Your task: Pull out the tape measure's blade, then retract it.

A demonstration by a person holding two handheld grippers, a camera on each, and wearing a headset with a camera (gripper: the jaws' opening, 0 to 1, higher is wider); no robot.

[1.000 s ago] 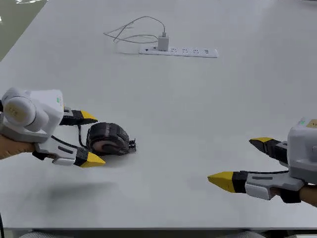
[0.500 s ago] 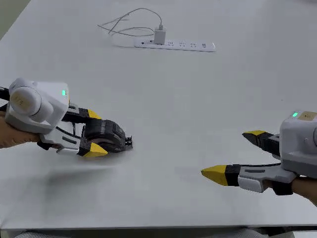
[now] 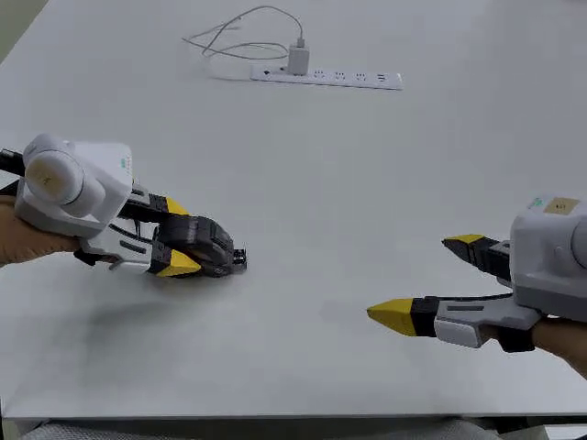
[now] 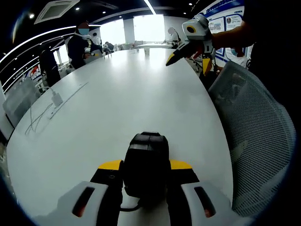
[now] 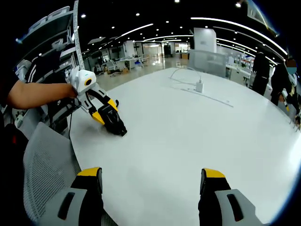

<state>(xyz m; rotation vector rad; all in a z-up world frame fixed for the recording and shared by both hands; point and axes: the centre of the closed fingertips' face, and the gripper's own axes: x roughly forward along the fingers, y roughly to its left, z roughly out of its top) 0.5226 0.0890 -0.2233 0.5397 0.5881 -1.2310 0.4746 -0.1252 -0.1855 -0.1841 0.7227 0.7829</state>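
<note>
Left gripper (image 3: 182, 237) has closed onto the tape measure (image 3: 215, 247); right gripper (image 3: 420, 278) gapes wide.

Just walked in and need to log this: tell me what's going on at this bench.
A person stands at a white table with a gripper in each hand. The left gripper is shut on a black tape measure, held low at the table surface; its blade is not yet pulled out. The right gripper is open, holds nothing and sits well apart from the tape measure. A power strip with a charger lies at the far side.
</note>
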